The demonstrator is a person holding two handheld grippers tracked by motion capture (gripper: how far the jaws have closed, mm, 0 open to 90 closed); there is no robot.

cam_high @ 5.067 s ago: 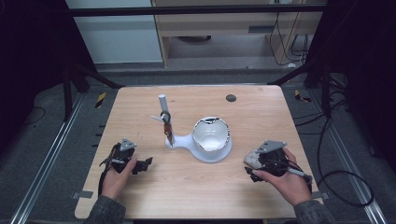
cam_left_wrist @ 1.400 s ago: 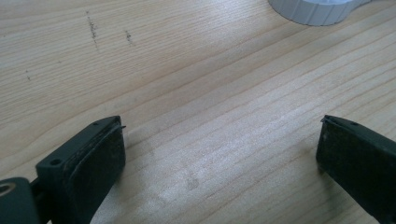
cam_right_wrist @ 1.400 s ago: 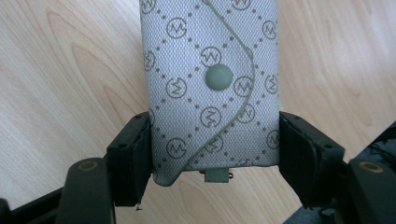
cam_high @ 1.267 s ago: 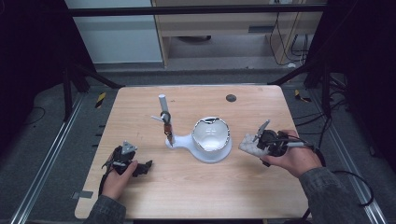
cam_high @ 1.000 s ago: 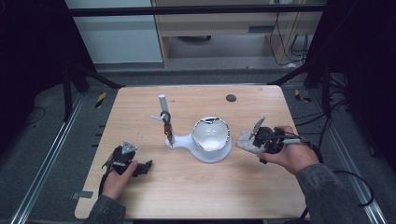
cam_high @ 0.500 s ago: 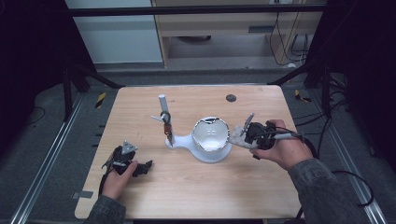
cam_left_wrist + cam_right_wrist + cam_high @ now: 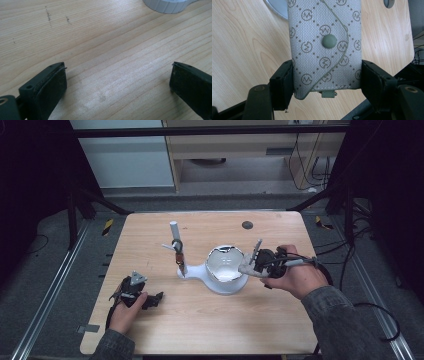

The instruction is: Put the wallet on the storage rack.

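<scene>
One pouch (image 7: 324, 47) — grey woven fabric with a repeated monogram and a round snap on its flap — is clamped by its lower sides in the right gripper (image 7: 250, 265). Both pads press its edges, so the grip looks firm. It is carried flap up and clear of the table (image 7: 280, 330), just to the right of the white bowl (image 7: 226, 265). Held by the bottom like this, its free end leads toward the bowl, which probably suits setting it in or at the bowl.

The left gripper (image 7: 150, 299) rests low on the table, well to the left of the bowl and nearer the person. Its jaws stand apart with nothing but bare wood between them. It seems parked out of the way while the other hand works.

Count: two grippers, one pouch, one bowl on its white base, one upright post (image 7: 177, 251) just left of the bowl, and one dark disc (image 7: 247, 225) beyond it.
</scene>
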